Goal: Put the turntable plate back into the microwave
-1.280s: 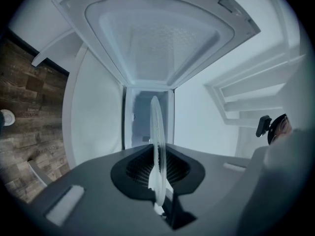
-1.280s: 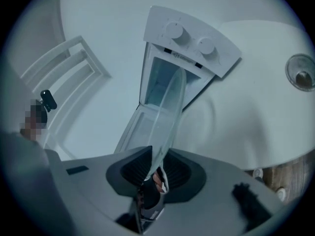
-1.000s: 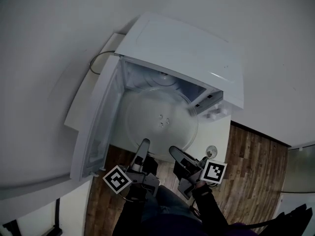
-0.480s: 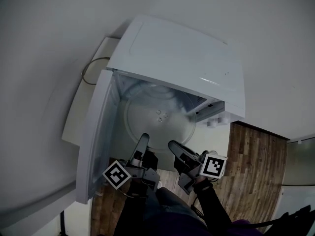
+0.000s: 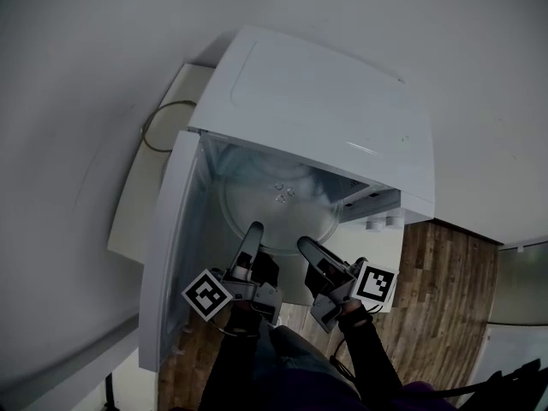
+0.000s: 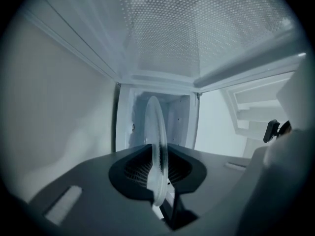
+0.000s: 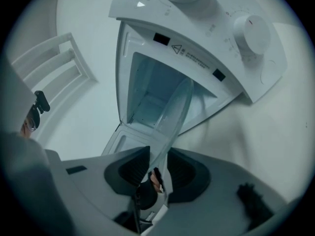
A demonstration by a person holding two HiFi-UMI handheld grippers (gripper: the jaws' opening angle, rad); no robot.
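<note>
Head view — white microwave point(image 5: 317, 101) on a white table point(image 5: 141, 212), door point(image 5: 167, 255) swung wide to the left, wooden floor point(image 5: 445, 289) at lower right. Flat inside the cavity point(image 5: 210, 199): turntable plate point(image 5: 278, 208), near rim right at the opening. Side by side at that near rim: left tool point(image 5: 254, 229) and right tool point(image 5: 304, 247), marker cubes point(image 5: 206, 295) toward the person. Cable point(image 5: 158, 122) looped behind the microwave on the left.

Left gripper view — looking along the jaws into the cavity, plate showing edge-on in frame. Plate rim between the two pads point(image 6: 133, 168), gap on either side, so released, not clamped. Jaws just been opening. Perforated door window point(image 6: 197, 28) across the top of the frame.

Right gripper view: same here, glass rim between the jaws, pads standing off it, released. Jaws just been opening. Rest of the plate reaching into the open cavity. Control knob point(image 7: 252, 29) on the front panel at upper right, ribbed inside of the door at left.
</note>
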